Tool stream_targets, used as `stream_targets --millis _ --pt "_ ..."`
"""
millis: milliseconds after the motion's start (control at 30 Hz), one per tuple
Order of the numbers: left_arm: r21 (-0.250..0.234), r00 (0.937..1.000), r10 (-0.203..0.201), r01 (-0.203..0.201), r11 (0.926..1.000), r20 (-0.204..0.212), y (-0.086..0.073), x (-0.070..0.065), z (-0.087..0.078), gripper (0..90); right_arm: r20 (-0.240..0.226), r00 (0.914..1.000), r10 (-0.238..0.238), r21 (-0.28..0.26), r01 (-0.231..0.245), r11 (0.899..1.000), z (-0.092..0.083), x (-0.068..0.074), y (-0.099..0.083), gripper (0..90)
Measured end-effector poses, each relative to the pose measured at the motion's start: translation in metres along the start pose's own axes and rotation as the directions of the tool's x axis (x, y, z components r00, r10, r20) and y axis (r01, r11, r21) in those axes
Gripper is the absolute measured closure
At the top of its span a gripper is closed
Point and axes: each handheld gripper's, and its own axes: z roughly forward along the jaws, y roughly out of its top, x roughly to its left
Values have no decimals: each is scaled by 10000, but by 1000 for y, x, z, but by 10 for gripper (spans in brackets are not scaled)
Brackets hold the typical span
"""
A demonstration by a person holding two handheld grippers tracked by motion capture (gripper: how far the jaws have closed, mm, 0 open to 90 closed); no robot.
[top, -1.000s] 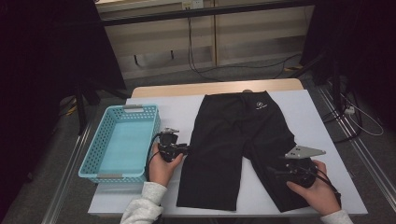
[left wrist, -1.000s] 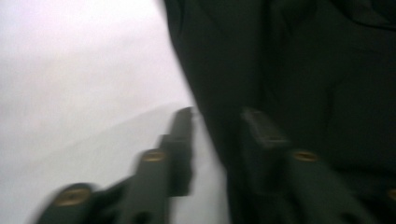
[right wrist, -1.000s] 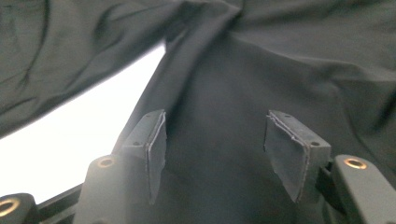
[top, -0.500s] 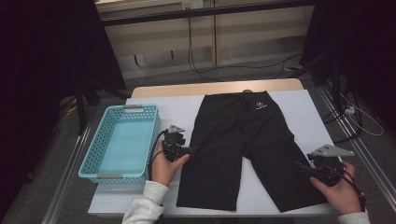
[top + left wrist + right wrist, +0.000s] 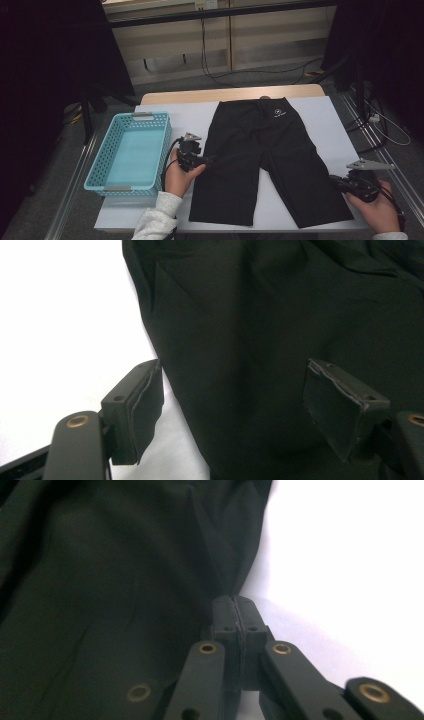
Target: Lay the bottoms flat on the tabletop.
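Black shorts [image 5: 265, 150] lie flat on the white table [image 5: 320, 115], waistband at the far side. My left gripper [image 5: 212, 160] rests at the outer edge of the left leg. Its jaws have just been opening and stand wide apart, the pads not touching the dark fabric [image 5: 275, 340] between them [image 5: 235, 405]. My right gripper [image 5: 336, 181] sits at the outer edge of the right leg, near the hem. Its jaws have just been closing and now meet [image 5: 234, 602], pinching the edge of the cloth [image 5: 100, 580].
A light-blue plastic basket [image 5: 167, 145] stands on the table's left part, close to my left hand. Bare white table lies right of the shorts. Cables run over the floor beyond and to the right of the table.
My right gripper has slid right, from on top of the right leg to its outer edge. The left hand has stayed in place.
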Motion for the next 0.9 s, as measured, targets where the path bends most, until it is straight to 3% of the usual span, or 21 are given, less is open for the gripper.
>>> stream_targets --millis 267,400,600,900 --pt "27 10000 -32 32 10000 14 3 -3 3 247 -279 9995 117 -27 -117 9999 -8 0 -9 900" --pt "144 9999 77 -79 9999 118 4 -4 3 243 -209 9998 8 -39 -8 10000 -12 0 -11 886" --pt "202 10000 54 -56 9998 84 4 -4 2 233 -94 9991 -417 -172 415 9990 -8 7 -8 720" --pt "232 10000 -10 8 9997 88 -1 -3 -6 216 -297 9960 -848 -647 827 9945 -1 24 11 598"
